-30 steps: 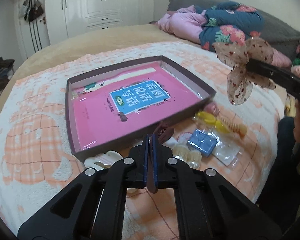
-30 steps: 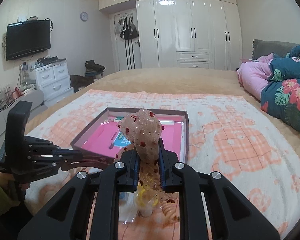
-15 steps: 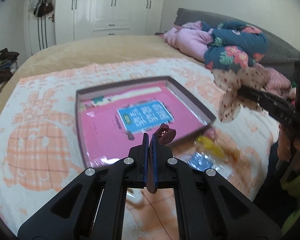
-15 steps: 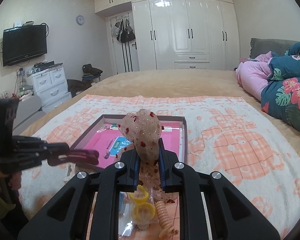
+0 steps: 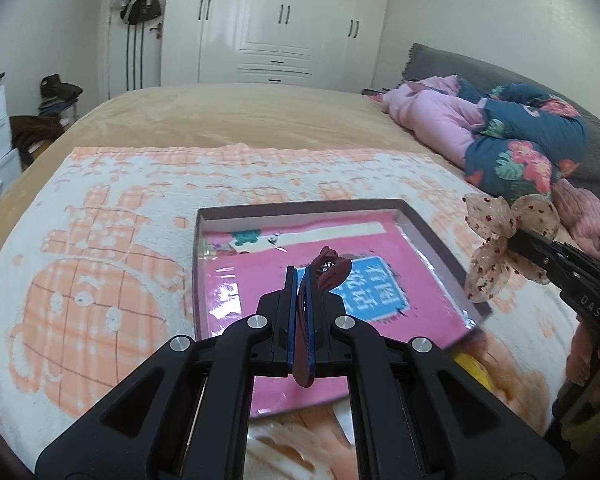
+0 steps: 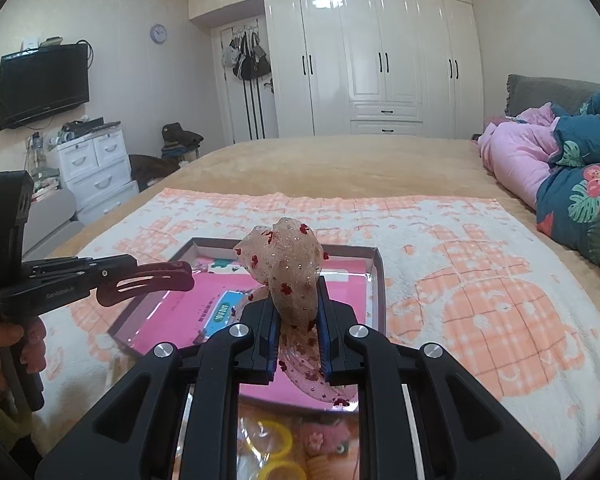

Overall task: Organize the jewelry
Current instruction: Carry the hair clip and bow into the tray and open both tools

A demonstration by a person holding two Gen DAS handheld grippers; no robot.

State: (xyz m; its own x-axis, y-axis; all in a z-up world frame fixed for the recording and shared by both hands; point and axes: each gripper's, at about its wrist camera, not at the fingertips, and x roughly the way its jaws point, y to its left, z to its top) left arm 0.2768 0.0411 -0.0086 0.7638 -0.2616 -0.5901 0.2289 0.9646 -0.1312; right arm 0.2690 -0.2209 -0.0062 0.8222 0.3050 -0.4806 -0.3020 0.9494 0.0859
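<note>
The left claw (image 5: 300,280) pinches a dark red hair clip (image 6: 148,282) over the box (image 5: 428,232) on the bed, and the right claw (image 6: 296,300) pinches a spotted bow (image 6: 288,268) there too, so go low and let go softly inside.

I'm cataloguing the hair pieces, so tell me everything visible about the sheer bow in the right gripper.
The bow is sheer, pale pinkish mesh dotted with small dark red flowers and bits of glitter. It has rounded loops above and tails hanging below. The right gripper is shut on its middle, holding it in the air above the near edge of the box; from the left wrist view its loops spread like petals. Nothing else touches it.
</note>
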